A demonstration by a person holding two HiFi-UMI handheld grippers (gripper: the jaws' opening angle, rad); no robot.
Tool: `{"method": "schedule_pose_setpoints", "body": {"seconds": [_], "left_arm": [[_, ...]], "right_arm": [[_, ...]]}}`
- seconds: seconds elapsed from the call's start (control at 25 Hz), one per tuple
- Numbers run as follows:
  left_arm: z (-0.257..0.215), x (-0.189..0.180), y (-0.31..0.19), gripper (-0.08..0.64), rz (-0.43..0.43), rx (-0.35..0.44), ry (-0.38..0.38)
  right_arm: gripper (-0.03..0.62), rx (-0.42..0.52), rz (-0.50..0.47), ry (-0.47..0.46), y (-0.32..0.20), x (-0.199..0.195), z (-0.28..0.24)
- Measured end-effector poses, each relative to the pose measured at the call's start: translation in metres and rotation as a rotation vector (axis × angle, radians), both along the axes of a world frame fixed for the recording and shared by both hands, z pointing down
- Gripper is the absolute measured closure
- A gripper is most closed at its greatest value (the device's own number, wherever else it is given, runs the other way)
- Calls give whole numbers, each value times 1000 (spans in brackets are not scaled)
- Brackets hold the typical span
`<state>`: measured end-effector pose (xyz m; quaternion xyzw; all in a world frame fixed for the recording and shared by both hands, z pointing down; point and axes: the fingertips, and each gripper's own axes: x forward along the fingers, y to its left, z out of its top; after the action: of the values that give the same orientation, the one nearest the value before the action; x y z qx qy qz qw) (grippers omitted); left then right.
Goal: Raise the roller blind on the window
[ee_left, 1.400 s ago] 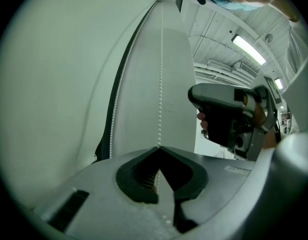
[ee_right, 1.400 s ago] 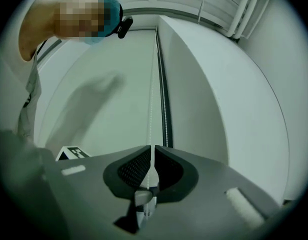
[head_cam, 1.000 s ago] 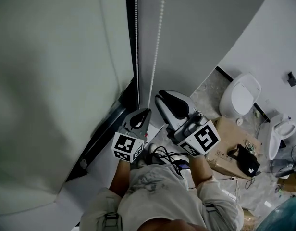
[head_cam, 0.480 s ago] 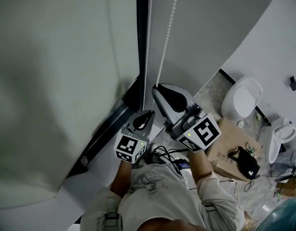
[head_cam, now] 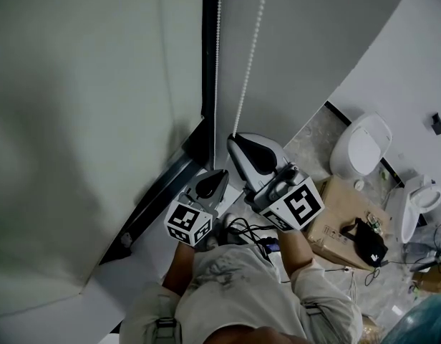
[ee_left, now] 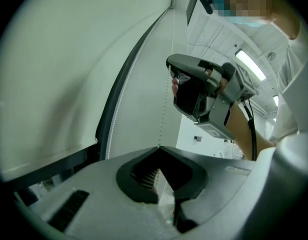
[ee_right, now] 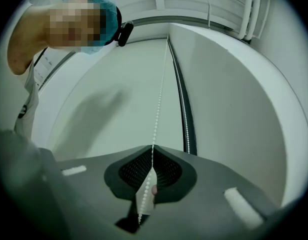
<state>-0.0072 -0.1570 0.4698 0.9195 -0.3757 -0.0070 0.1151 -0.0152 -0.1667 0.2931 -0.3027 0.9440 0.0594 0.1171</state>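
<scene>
White washroom wall behind, right gripper and left gripper clench the bead chain beside the lowered roller blind. The left has dipped slightly, suggesting a pull underway.

Matt cloth-like roller blind; glossy white bead chain, probably plastic
</scene>
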Motion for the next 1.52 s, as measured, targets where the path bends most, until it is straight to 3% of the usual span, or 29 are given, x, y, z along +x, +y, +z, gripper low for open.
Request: {"method": "schedule_pose_setpoints", "body": {"seconds": [0.16,0.8,1.52], "left_arm": [[16,1,0,552,-13,-7,-79],[86,-4,22,552,-23,-122,-209],[153,-4,32,552,-14,-233,-297]], "right_arm": [[577,2,17,28,-1,-2,12],[577,-53,72,117,11,-3,81],[578,-63,91,215,19,-5,141]]}}
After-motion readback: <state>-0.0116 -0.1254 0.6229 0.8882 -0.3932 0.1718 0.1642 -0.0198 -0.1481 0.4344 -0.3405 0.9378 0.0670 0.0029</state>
